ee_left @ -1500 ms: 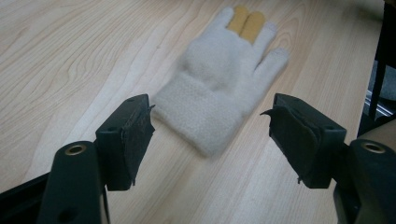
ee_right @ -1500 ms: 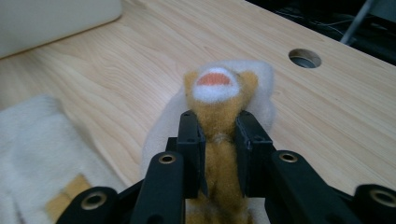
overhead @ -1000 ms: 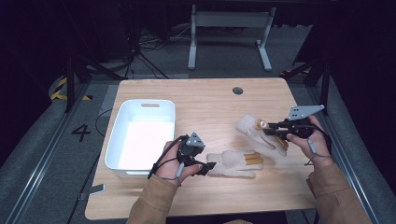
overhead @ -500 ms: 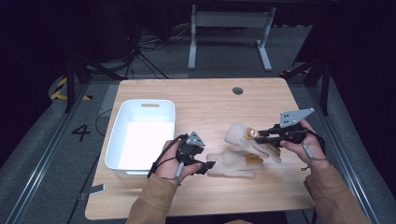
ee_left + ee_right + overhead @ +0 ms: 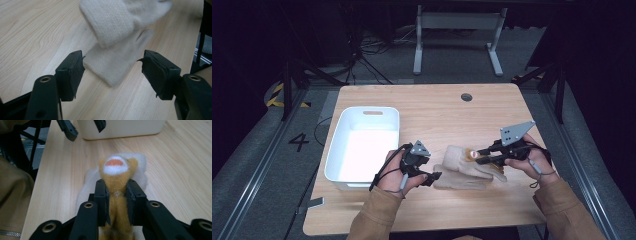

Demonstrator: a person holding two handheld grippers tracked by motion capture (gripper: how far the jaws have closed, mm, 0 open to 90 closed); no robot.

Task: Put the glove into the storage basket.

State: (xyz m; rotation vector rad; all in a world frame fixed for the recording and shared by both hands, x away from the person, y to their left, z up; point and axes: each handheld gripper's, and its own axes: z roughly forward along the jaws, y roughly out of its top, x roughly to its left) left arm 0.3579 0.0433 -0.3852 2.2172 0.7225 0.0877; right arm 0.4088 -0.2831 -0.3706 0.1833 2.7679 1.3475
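Right, my right gripper is pinching the orange plush toy, jaws pressed in on both sides of its fuzzy body, with the white-and-orange tip poking out past the pads. From the right gripper view the toy sits just above the cream knitted sock, which lies flat on the wooden table. From the high view the toy's end shows at the sock's upper edge, right where my right jaws reach in from the right.

Over on my left hand, the left gripper has its jaws spread, and they have just been closing a little. The sock's near end lies between them in the left gripper view, but the pads stand clear of the fabric on either side, so nothing is gripped there. Farther up in that view the sock's folded cuff bulges up, a bit blurred.

To the left of my left hand stands the white plastic bin, well apart from the sock. My tan sleeves come in from the bottom edge.
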